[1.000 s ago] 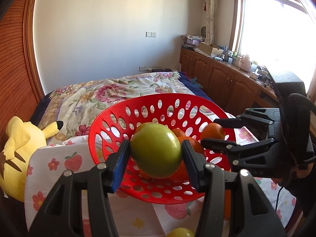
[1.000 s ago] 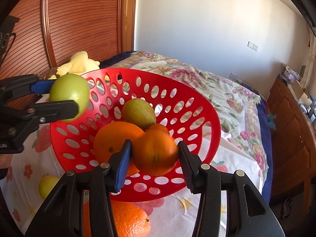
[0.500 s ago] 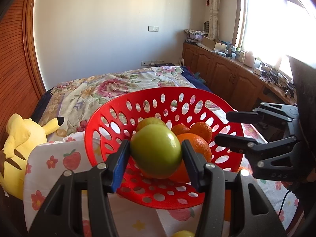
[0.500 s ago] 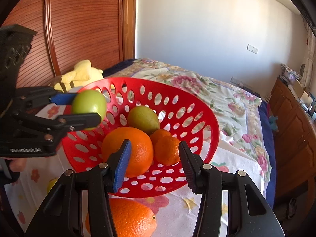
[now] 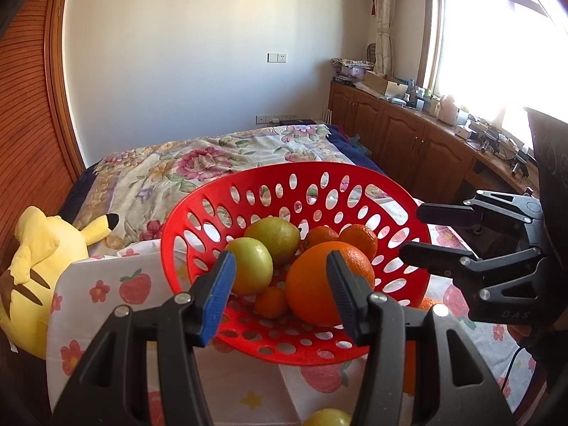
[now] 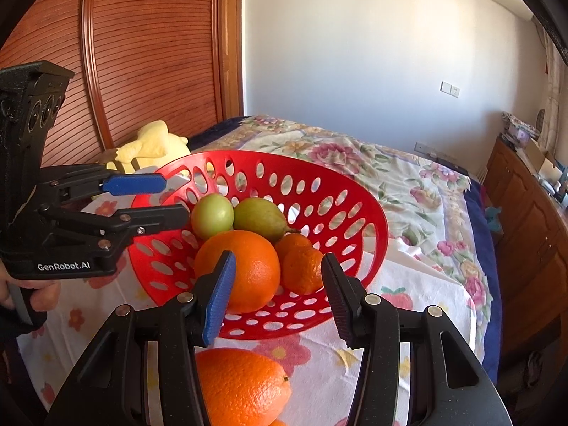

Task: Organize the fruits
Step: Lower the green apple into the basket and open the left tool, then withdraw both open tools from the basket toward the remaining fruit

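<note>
- Far left, a yellow plush toy (image 5: 33, 266) sits at the left edge of the bed, right beside the fruit-print cloth (image 5: 106, 284) that carries everything.
- The left gripper (image 5: 280, 301) hangs over the near left rim of the red basket (image 5: 248, 184), jaws apart, nothing between the pads. The right wrist view shows the same: its fingers poke in at the left rim with a clear gap.
- Just past its blue left pad is a green apple (image 5: 250, 266), lying in the left part of the basket, not touching the pad as far as I can see.
- Behind the apple, touching it, is a green pear (image 5: 275, 234).
- Middle of the basket: a big orange (image 5: 326, 280) at the front, a small mandarin (image 5: 270, 301) tucked low between it and the apple, and two more mandarins (image 5: 358, 239) behind.
- The right gripper (image 6: 278, 298) is at the basket's near right side, jaws apart too, gripping nothing. In its own view the big orange and a mandarin sit beyond the gap.
- Outside the basket, a loose orange (image 6: 241, 387) lies on the cloth under the right gripper, near the front edge.
- There's also a yellow-green fruit (image 5: 328, 419) peeking in at the cloth's front edge, mostly cut off.
</note>
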Action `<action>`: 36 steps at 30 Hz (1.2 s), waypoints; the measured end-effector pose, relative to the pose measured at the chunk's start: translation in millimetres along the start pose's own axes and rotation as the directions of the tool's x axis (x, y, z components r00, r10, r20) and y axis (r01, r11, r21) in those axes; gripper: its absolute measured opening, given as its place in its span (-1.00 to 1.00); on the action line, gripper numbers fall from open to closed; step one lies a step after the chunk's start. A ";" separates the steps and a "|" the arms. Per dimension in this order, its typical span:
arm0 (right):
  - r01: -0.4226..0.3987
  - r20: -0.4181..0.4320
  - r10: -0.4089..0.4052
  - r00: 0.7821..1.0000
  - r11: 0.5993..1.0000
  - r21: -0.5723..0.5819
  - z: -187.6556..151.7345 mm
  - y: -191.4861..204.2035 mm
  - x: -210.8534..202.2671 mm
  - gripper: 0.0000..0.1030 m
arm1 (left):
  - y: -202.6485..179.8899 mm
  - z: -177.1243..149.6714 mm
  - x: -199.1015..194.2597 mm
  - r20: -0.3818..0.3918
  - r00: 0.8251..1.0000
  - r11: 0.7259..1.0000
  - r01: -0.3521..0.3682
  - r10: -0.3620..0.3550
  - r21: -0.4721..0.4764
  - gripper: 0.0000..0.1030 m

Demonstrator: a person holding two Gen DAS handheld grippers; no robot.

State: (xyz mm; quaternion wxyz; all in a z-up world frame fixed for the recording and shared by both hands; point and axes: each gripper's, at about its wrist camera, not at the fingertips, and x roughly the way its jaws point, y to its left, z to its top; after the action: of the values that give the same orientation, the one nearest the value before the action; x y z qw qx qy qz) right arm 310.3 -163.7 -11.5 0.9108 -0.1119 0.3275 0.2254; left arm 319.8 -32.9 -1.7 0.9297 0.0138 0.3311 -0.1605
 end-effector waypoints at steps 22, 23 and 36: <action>-0.008 0.056 0.000 0.998 0.992 0.127 -52.2 22.7 -77.6 0.03 | -13.5 -61.8 -99.9 0.061 0.998 1.000 0.025 -0.025 0.006 0.06; -0.007 0.058 -0.001 0.998 0.992 0.129 -54.7 23.8 -81.0 0.04 | -15.9 -64.1 -104.3 0.064 0.998 1.000 0.025 -0.026 0.009 0.07; -0.025 0.103 0.009 0.995 0.987 0.159 -87.2 53.7 -116.8 0.07 | -30.2 -101.7 -125.3 0.047 0.999 1.000 0.026 -0.026 0.017 0.08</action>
State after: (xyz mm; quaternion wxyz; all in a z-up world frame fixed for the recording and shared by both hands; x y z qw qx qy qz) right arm 156.9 -186.9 -5.3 0.9304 -0.0237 0.2985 0.2115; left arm 156.9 -11.8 -0.9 0.9349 0.0133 0.3081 -0.1756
